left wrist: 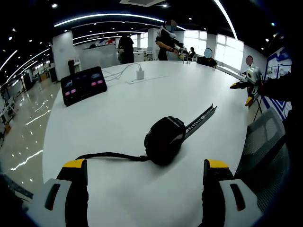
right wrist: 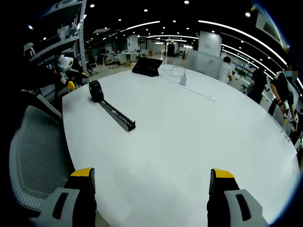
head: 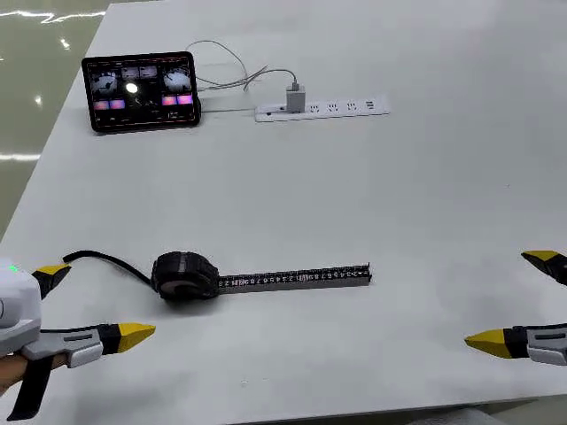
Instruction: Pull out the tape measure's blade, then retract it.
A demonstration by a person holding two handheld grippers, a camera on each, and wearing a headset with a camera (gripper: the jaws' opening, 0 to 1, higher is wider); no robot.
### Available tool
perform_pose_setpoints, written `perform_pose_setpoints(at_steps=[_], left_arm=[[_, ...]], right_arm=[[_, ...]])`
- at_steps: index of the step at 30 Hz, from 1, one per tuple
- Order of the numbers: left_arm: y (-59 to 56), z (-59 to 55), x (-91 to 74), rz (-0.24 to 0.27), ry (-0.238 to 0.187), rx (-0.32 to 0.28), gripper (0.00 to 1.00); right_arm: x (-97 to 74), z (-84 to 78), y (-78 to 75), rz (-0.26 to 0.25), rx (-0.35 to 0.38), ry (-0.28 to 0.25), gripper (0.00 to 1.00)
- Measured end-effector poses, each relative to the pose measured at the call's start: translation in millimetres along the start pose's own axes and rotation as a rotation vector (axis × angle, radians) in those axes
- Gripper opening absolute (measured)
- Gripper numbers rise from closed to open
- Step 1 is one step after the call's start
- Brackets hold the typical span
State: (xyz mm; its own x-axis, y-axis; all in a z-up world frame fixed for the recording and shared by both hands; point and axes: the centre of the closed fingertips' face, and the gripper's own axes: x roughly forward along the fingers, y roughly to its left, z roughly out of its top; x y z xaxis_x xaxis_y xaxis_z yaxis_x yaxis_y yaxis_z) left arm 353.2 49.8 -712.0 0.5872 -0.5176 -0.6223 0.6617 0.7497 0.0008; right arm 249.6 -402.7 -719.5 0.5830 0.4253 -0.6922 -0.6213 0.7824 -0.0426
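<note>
Head view: finds tape measure (head: 184,274) lying on white table (head: 372,195) toward the near edge, blade (head: 297,278) pulled out flat to the right, black strap (head: 102,258) trailing left. Sees left gripper (head: 108,299) just left of the case, jaws spread wide, touching nothing. Sees right gripper (head: 498,298) well apart from the blade's tip, jaws likewise spread, pinching nothing. Places tablet (head: 142,90) and power strip (head: 323,109) at the far side, cables (head: 226,75) between. Left gripper view: looks at the case ahead, between the parted jaws.
</note>
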Motion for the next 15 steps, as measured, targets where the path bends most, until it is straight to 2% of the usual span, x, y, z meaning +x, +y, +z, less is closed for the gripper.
perform_pose_setpoints(at_steps=[5,8,9,15], left_arm=[[-13.8,12.2,8.0,0.022,-0.018,-0.023,0.99],[-14.5,9.2,13.5,0.081,0.016,-0.062,0.99],[-18.8,7.9,16.1,0.076,0.024,-0.072,0.99],[-35.8,8.7,26.9,0.061,0.017,-0.093,0.99]], right_arm=[[5.0,18.0,-0.9,0.030,-0.045,0.004,0.99],[9.1,22.4,-1.7,0.054,-0.085,0.027,0.99],[11.0,23.4,-1.7,0.066,-0.114,0.034,0.99],[23.0,29.2,2.0,0.102,-0.174,0.058,0.99]])
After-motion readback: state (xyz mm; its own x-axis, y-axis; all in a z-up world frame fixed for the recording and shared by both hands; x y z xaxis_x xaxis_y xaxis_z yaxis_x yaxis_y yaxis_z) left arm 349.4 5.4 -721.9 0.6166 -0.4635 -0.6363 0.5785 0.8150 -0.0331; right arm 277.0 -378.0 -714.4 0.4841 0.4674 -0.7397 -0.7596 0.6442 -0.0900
